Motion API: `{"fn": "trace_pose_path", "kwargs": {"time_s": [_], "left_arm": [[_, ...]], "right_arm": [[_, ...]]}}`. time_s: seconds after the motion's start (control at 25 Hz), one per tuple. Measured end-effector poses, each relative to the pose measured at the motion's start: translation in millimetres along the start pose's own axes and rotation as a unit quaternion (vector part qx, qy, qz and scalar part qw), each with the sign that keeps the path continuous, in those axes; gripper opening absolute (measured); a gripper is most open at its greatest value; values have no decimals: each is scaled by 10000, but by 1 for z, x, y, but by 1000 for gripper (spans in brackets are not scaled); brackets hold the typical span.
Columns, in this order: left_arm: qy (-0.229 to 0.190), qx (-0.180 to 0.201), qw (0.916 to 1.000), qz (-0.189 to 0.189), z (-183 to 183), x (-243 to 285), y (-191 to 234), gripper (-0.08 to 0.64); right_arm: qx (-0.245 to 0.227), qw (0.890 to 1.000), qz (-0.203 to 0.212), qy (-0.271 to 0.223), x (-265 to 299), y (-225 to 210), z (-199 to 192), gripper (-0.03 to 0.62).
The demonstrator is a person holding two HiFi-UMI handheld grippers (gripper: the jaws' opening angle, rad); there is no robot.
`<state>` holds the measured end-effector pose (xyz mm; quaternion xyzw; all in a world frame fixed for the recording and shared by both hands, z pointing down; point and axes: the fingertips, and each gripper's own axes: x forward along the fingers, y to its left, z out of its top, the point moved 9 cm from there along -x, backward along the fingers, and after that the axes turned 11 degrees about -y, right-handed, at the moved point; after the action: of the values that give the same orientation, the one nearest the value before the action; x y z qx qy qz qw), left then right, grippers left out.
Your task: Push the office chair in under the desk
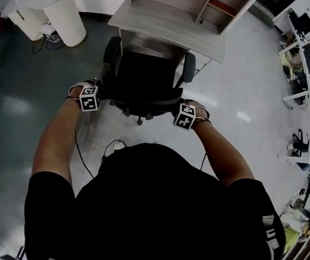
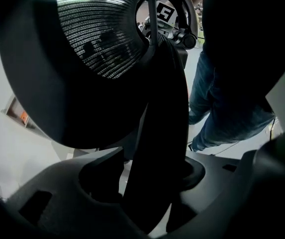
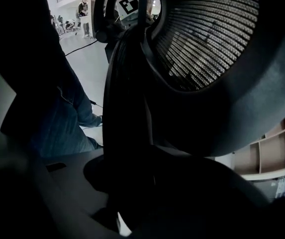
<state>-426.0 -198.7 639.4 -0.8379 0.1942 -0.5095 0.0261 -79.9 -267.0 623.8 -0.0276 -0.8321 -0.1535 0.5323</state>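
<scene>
Left gripper (image 1: 98, 95): jaws pinch the left rim of the office chair (image 1: 144, 77) backrest. Right gripper (image 1: 180, 112): jaws pinch the right rim. The chair stands at the worktop's (image 1: 165, 30) near edge, backrest between both grippers.

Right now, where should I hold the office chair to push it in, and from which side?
Grip the office chair by its backrest, at the two side edges, from behind, the side away from the desk. The thin upright rim fits between the jaws. The left gripper and right gripper sit there, one per edge, which should keep the push straight.
</scene>
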Motion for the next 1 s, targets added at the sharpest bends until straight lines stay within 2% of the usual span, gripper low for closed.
{"fn": "trace_pose_path", "kwargs": {"time_s": [0.36,1.0], "left_arm": [[-111,387,9992,3,-18,-3,22,236],[-142,582,9982,-16,-47,1,70,225]], "right_arm": [[227,9996,-178,53,7,1,17,132],[442,9980,-436,136,29,-26,39,127]]}}
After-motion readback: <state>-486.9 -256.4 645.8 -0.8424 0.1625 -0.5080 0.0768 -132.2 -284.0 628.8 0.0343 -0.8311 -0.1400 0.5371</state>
